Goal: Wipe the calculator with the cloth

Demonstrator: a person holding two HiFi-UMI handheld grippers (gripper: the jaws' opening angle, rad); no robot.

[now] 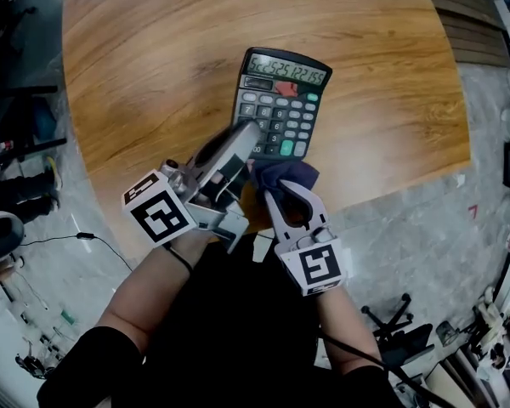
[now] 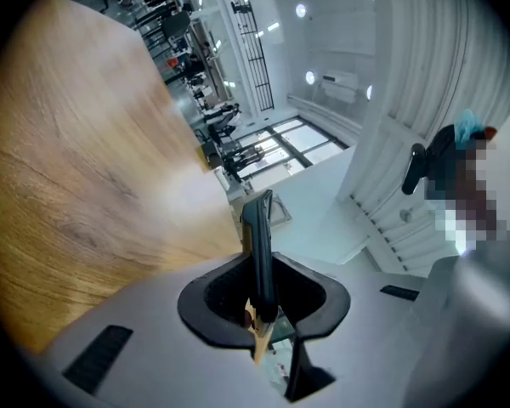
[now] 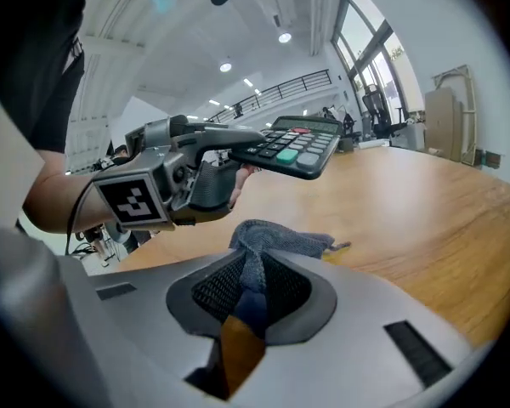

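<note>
Grip first, on the left: the left claw point(image 1: 246, 138) is clamped narrow on the near edge of the calculator point(image 1: 282, 104). In the left gripper view the thin dark body point(image 2: 259, 253) stands edge-on between the two pads and runs straight out ahead of them. The right gripper view shows the calculator point(image 3: 293, 147) jutting forward from that claw's tips, roughly level and clear of the desk point(image 3: 408, 202). Holding it by one edge seems meant to leave the key face bare and steady for wiping, with the desk taking none of the push.

The calculator is a dark grey slab. It has a pale green display lit with a row of digits at the end farthest from the left claw, and a small dark strip under the display. Below that are rows of light grey keys, with one red key near the top and a larger green one at the lower right.

To the right, the right claw point(image 1: 289, 192) pinches a bunched blue-grey cloth point(image 1: 285, 175). Its jaws are close together, and the fabric point(image 3: 268, 240) spills out ahead of the tips in a loose fold. That fold sits just in front of the right claw, beside the left claw's tips, at the calculator's near right corner; whether it touches the casing I cannot tell. The free wad in front looks meant to serve as the wiping pad.
</note>
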